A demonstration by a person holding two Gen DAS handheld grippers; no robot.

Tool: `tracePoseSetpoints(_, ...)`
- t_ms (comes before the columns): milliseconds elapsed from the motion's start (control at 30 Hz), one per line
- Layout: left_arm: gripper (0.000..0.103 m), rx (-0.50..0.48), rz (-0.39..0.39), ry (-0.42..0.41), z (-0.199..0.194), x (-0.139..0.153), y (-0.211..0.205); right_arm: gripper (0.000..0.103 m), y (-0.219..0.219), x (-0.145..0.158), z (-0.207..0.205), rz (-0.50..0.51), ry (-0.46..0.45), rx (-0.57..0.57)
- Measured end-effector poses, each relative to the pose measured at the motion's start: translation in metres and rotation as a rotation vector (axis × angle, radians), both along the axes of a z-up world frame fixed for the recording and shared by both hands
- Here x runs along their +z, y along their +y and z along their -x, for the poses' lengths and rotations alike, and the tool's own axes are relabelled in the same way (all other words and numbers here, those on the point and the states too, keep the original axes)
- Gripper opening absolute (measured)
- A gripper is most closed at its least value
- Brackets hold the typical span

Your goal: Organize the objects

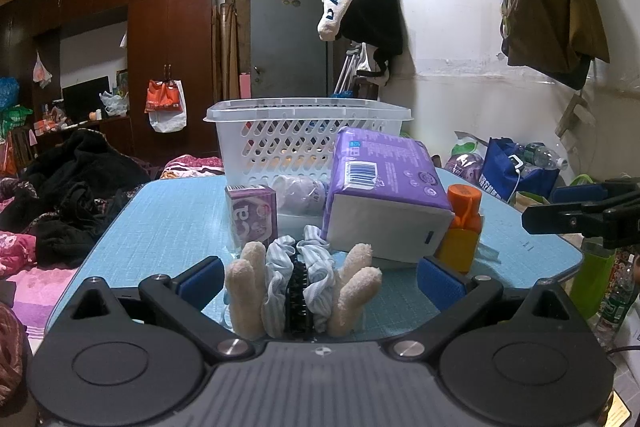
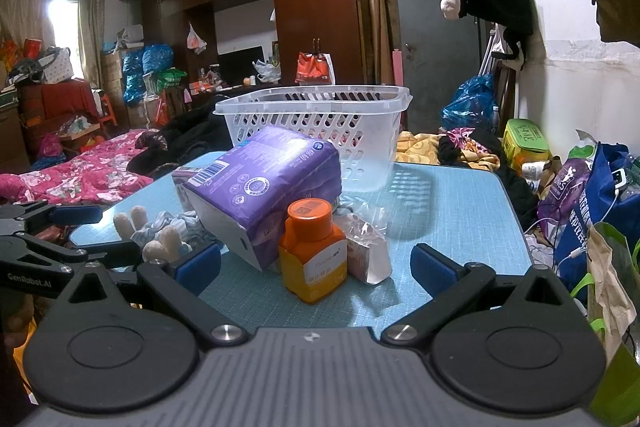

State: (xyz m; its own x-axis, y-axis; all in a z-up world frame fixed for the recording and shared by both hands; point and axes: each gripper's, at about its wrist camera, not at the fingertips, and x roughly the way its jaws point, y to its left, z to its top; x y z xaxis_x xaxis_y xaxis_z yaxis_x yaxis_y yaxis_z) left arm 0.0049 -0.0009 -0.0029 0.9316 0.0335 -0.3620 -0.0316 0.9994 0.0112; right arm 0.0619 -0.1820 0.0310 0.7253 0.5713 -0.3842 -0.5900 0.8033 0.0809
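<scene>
Both my grippers hover over the light-blue worktop (image 2: 460, 195), fingers spread wide.
Left gripper (image 1: 320, 277) straddles the striped fabric hair clip (image 1: 300, 279); right gripper (image 2: 316, 267) faces the orange-capped yellow bottle (image 2: 312, 251).

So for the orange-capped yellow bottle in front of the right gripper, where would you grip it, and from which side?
Grip the yellow bottle across its body below the orange cap, coming straight in from the near side with the open right gripper. It stands upright with its near face clear; the purple pack and a small clear packet crowd it to either side.

Purple pack (image 2: 260, 187) blocks basket (image 2: 320, 99); table (image 2: 460, 211) right side free.
</scene>
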Motion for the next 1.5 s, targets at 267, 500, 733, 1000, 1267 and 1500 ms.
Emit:
tracePoseSetpoints(267,0.103,-0.005,-0.004,0.0,-0.0006,-0.0007,-0.0006,0.103,-0.0002,0.0,0.0,0.001,-0.001,0.0)
tracePoseSetpoints(500,0.103,-0.007,-0.01,0.002,-0.0011,-0.0016,-0.0013,0.103,-0.0001,-0.0001,-0.0003,0.0,0.001,0.0)
tracePoseSetpoints(733,0.103,-0.01,-0.015,-0.003,-0.0002,-0.0008,-0.0029,0.103,-0.0004,0.0,-0.0004,0.0,0.001,0.001)
tracePoseSetpoints(1000,0.103,-0.007,-0.016,0.0,-0.0014,-0.0014,-0.003,0.103,-0.0005,0.0,-0.0008,-0.001,0.001,0.002)
tracePoseSetpoints(1267,0.103,-0.008,-0.016,0.001,-0.0014,-0.0015,-0.0029,0.103,-0.0003,-0.0001,-0.0008,-0.001,0.001,0.001)
tracePoseSetpoints(1500,0.103,-0.007,-0.017,0.0,-0.0014,-0.0016,-0.0029,0.103,-0.0004,-0.0002,-0.0009,-0.002,0.001,0.002)
